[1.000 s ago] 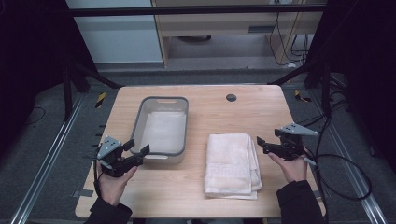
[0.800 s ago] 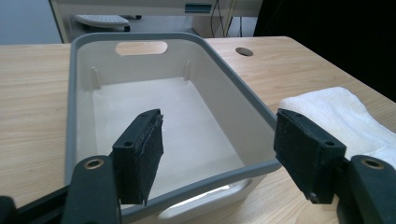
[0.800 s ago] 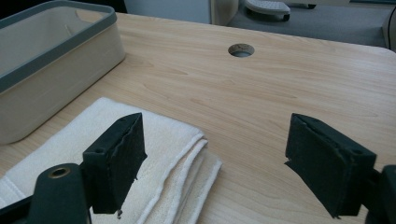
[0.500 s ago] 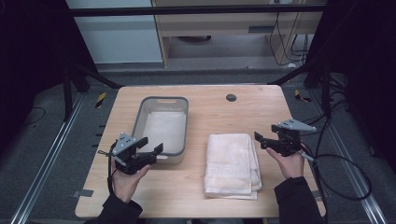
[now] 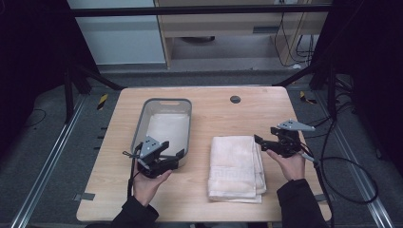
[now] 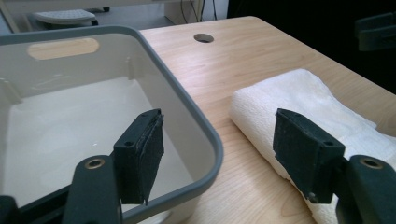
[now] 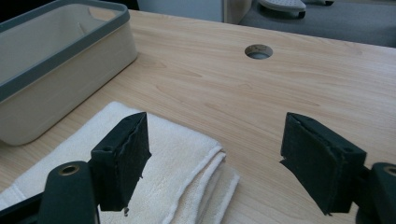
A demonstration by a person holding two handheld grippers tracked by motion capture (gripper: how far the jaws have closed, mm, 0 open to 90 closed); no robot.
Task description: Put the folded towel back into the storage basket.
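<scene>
A folded white towel lies on the wooden table, right of a grey-rimmed white bin. My left gripper is open at the bin's near right corner, pointing toward the towel; its left jaw hangs over the bin's rim. My right gripper is open at the towel's upper right edge, jaws straddling the towel's folded corner. Nothing is held in either one.
A round cable hole sits in the table behind the towel. The bin is empty inside. Cables trail off the table's right side. Dark frame posts stand at both sides.
My left gripper has moved right and forward from the table's left edge to the bin's near corner. The right gripper has shifted slightly left toward the towel.
</scene>
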